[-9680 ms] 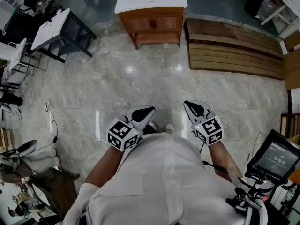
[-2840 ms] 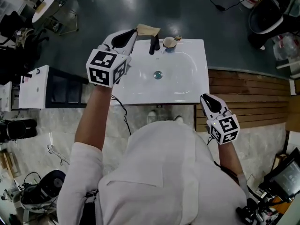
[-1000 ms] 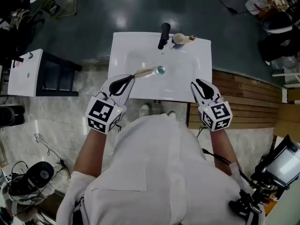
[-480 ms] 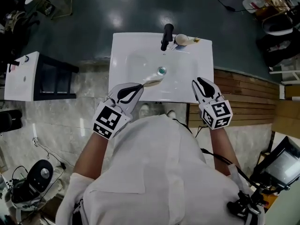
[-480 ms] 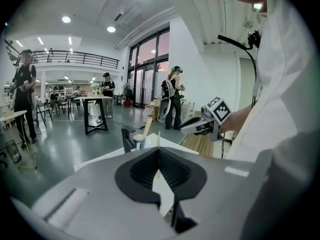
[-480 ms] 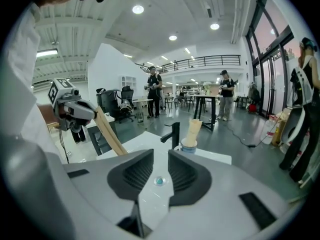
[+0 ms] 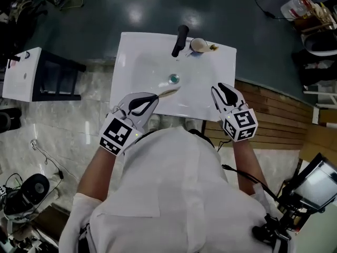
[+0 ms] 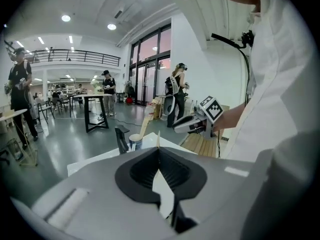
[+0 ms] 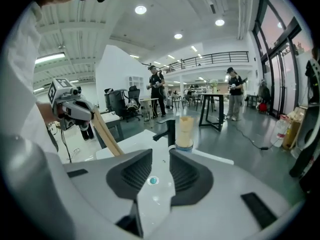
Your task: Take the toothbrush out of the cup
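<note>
Left gripper [image 8: 159, 153]: jaws closed tight on handle of tan wooden toothbrush [image 7: 167, 92]. Long axis continues from jaws, forward-right over white ceramic basin [image 7: 213, 75], tip near drain [image 7: 173, 78]. Toothbrush clear of small pale round cup [image 7: 198, 45], well apart at back rim beside black tap [image 7: 179, 40]; pale item [image 9: 186, 125] stands in cup. Right gripper [image 9: 160, 163]: jaws part-open, just opened further, nothing between; farther hand.

Mid-bowl of white sink basin [image 7: 142, 62] open; back rim blocked by black upright faucet [image 7: 180, 38], pale round cup [image 7: 198, 45] just beside.
</note>
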Tool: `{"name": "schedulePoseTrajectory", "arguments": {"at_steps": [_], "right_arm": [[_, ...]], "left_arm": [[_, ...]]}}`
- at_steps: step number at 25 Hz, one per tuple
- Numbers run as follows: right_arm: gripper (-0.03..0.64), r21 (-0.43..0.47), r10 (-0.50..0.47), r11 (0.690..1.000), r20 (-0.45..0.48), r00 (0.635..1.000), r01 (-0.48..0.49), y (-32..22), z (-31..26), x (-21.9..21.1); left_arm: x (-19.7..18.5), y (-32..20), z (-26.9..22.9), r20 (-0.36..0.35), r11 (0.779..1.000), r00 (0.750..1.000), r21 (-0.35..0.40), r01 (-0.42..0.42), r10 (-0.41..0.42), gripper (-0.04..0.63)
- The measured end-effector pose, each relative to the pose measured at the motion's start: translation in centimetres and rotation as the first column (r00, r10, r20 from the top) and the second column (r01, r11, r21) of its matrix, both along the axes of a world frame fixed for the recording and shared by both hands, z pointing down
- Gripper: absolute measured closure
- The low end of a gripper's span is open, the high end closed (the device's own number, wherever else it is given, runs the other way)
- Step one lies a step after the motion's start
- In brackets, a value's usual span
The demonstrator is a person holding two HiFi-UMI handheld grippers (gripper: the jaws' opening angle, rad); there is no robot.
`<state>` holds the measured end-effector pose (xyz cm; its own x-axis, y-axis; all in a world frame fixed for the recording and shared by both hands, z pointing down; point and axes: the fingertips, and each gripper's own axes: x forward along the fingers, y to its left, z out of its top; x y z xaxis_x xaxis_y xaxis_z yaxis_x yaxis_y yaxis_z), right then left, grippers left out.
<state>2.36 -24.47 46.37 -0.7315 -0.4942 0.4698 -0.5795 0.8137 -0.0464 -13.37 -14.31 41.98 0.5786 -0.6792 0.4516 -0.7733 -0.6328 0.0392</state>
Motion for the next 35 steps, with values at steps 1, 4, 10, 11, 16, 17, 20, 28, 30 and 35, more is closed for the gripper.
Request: {"name": "schedulePoseTrajectory", "arguments": {"at_steps": [1,4,10,11,16,17,20,28,30,35], "right_arm": [[0.531,0.003,-0.033,0.999,0.000,0.999,0.033,-1.2,0.4,-0.4],[0.511,0.026,-0.152,0.988,0.005,0.988,0.152,-4.4,1.1,-1.0],[0.470,0.080,-0.331,0.941,0.022,0.943,0.328,-8.9,1.1,-1.3],[0.463,0.085,-0.355,0.932,0.023,0.935,0.352,-9.4,1.2,-1.5],[0.435,0.127,-0.454,0.884,0.016,0.891,0.449,-10.6,1.2,-3.5],[0.427,0.139,-0.467,0.877,0.013,0.884,0.461,-10.8,1.2,-3.8],[0.416,0.169,-0.491,0.860,0.013,0.871,0.482,-11.5,1.1,-4.6],[0.411,0.170,-0.576,0.804,-0.020,0.817,0.570,-11.9,2.0,-7.2],[0.413,0.170,-0.578,0.800,-0.034,0.815,0.575,-12.4,2.5,-8.3],[0.413,0.157,-0.569,0.808,-0.038,0.821,0.567,-12.4,3.4,-8.4]], "left_arm": [[0.2,-0.6,0.5,-0.003,1.000,1.000,-0.007,0.028,-0.028,0.591],[2.1,-1.6,1.2,0.013,0.995,0.995,-0.028,0.100,-0.100,0.590],[7.6,-2.2,0.7,0.029,0.974,0.974,-0.029,0.224,-0.223,0.591],[8.3,-2.1,0.6,0.024,0.968,0.968,-0.032,0.250,-0.249,0.590],[10.9,-0.7,-0.1,-0.010,0.935,0.936,-0.054,0.350,-0.351,0.591],[11.1,-0.4,-0.1,-0.010,0.931,0.932,-0.058,0.361,-0.362,0.591],[11.3,0.1,-0.1,0.004,0.922,0.924,-0.058,0.382,-0.383,0.590],[10.7,0.7,-0.8,0.012,0.901,0.903,-0.051,0.430,-0.430,0.589],[10.1,0.4,-0.4,0.012,0.899,0.900,-0.055,0.435,-0.435,0.589],[10.4,1.2,0.1,0.017,0.891,0.893,-0.064,0.449,-0.449,0.589]]}}
